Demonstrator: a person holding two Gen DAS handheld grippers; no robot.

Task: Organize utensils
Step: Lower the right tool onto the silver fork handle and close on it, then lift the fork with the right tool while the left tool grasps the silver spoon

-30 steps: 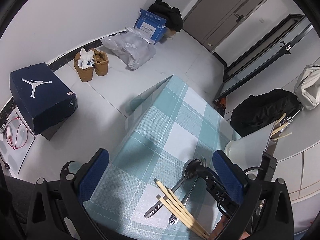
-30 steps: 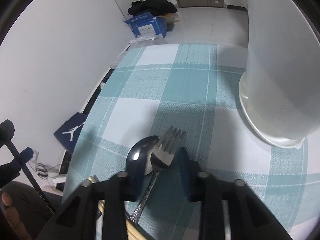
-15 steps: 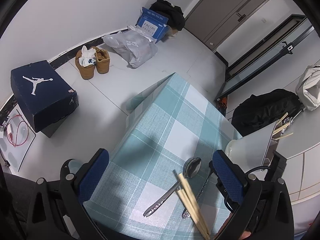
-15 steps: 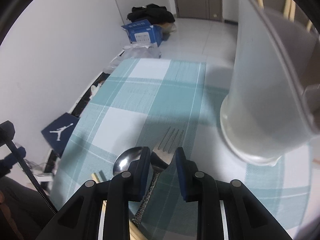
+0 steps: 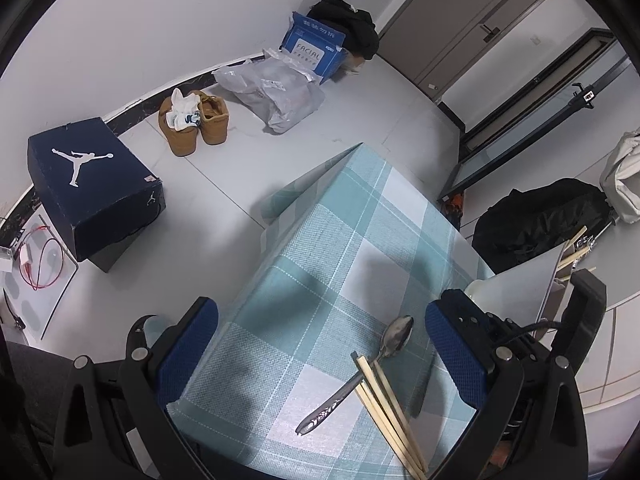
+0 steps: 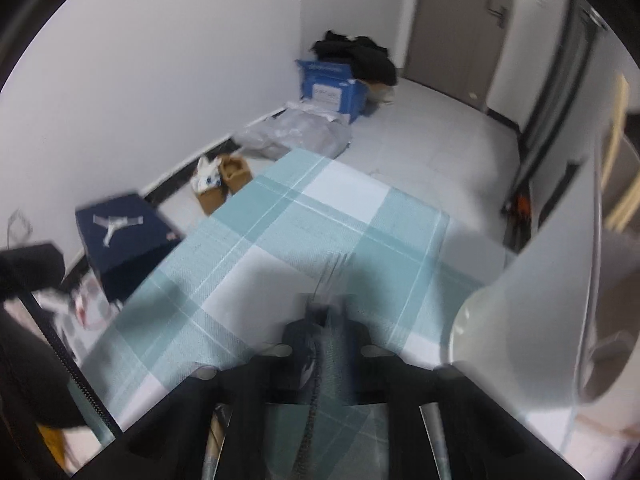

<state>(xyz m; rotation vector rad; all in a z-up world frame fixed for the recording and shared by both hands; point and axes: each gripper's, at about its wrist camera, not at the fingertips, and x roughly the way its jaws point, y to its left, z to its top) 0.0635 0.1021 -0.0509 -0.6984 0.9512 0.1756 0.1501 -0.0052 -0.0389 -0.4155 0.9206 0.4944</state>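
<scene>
Checked tablecloth carries one spoon and, just beside it, three chopsticks. My left gripper gapes empty over the spoon; my right gripper pinches one fork, beside one white tub.

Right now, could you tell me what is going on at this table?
A person is sorting cutlery with two handheld grippers. The right gripper has shut on the fork and holds it above the checked tablecloth, beside the white container. The left gripper hangs open and empty over the spoon and chopsticks lying on the cloth.
</scene>
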